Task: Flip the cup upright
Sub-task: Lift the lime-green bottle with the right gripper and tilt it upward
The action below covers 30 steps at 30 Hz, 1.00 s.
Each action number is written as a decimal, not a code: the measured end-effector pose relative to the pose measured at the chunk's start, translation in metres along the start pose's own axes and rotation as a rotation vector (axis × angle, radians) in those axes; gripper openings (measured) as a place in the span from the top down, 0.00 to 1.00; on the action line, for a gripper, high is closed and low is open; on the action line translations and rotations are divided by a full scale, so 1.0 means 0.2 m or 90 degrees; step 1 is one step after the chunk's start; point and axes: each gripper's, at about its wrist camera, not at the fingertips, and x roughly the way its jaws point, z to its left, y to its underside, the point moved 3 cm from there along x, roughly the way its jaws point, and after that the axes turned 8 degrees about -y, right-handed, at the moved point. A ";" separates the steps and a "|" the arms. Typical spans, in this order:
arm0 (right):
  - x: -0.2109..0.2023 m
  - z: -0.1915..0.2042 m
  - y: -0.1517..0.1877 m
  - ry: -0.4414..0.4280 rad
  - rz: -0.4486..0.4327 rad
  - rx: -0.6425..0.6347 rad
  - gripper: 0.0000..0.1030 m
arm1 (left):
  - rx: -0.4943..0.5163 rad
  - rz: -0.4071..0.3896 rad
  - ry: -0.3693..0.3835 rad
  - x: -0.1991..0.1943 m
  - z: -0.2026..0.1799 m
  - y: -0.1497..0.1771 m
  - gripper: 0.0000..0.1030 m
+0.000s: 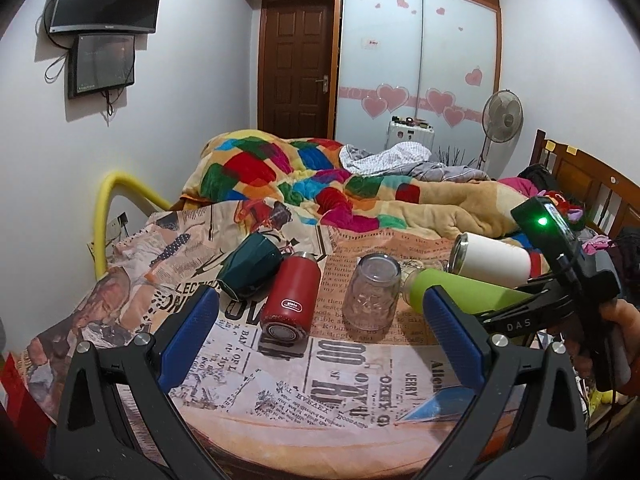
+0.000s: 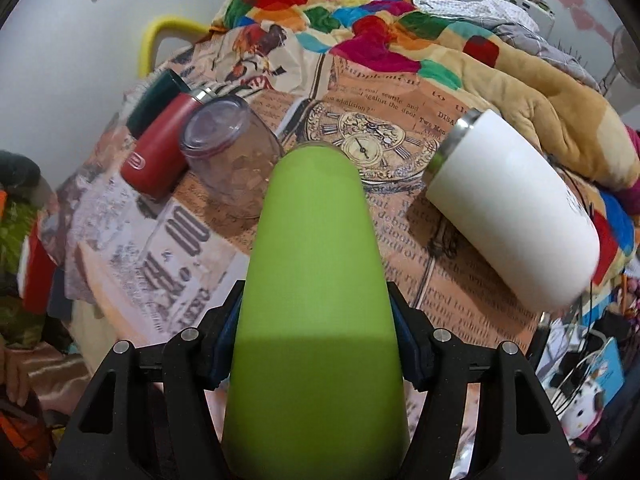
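Several cups lie on their sides on a newspaper-print tablecloth (image 1: 304, 392). My right gripper (image 2: 316, 344) is shut on a lime green cup (image 2: 316, 280), which lies along its fingers; the cup also shows in the left wrist view (image 1: 460, 292). A white tumbler (image 2: 516, 216) with a steel rim lies to its right. A clear glass cup (image 2: 232, 152), a red flask (image 2: 160, 156) and a dark green cup (image 2: 154, 100) lie to its left. My left gripper (image 1: 320, 340) is open and empty, above the table, facing the red flask (image 1: 290, 300) and the glass cup (image 1: 372, 292).
A bed with a colourful patchwork blanket (image 1: 320, 184) lies right behind the table. A yellow chair back (image 1: 108, 200) stands at the table's left. A wooden headboard (image 1: 592, 184) and clutter are at the right. The table's front edge is close below my left gripper.
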 end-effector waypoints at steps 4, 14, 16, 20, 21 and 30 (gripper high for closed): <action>-0.09 0.05 0.05 0.000 -0.030 -0.008 0.40 | 0.005 -0.016 -0.004 -0.09 -0.01 -0.02 0.00; -0.32 0.24 0.11 -0.021 -0.112 -0.051 0.40 | -0.007 -0.026 0.000 -0.21 0.01 -0.05 0.00; -0.34 0.28 0.12 -0.032 -0.124 -0.062 0.40 | -0.008 -0.026 -0.001 -0.22 0.02 -0.05 0.00; -0.35 0.36 0.14 -0.044 -0.138 -0.094 0.40 | -0.008 -0.029 -0.005 -0.25 0.02 -0.04 0.00; -0.34 0.38 0.14 -0.046 -0.139 -0.101 0.40 | -0.008 -0.029 -0.006 -0.25 0.02 -0.04 0.00; -0.16 0.51 0.15 -0.065 -0.131 -0.142 0.40 | -0.007 -0.013 -0.012 -0.23 0.03 -0.01 0.00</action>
